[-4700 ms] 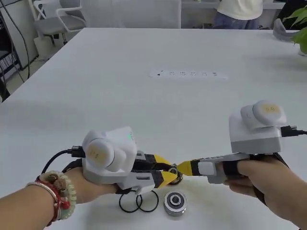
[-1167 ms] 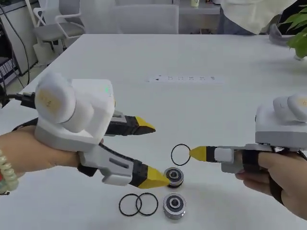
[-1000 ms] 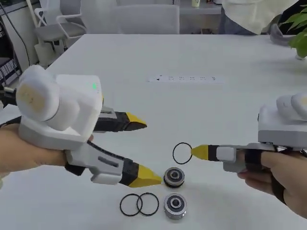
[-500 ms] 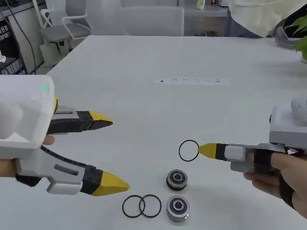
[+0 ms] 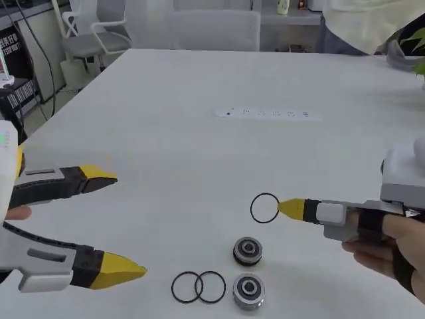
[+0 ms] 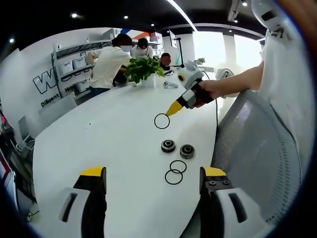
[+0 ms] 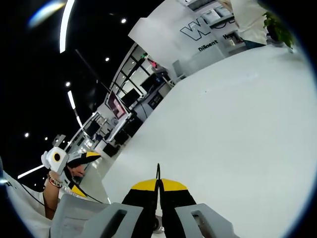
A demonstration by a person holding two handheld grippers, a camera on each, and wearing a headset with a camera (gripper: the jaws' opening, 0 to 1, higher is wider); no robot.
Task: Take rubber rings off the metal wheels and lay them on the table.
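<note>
An open-plan office, by every sign we can see.

We stand at a long white counter (image 5: 199,86) with a socket strip (image 5: 267,113) set flush in its top, and swivel office chairs (image 5: 93,41) stand past its far end. In the left gripper view we see a grey mesh chair back (image 6: 247,144) beside the counter's edge, a potted plant (image 6: 142,69) on the counter, people (image 6: 111,62) gathered by it, shelves of bins (image 6: 74,62), large wall lettering (image 6: 47,84) and recessed spotlights (image 6: 73,15) in a dark ceiling.
</note>
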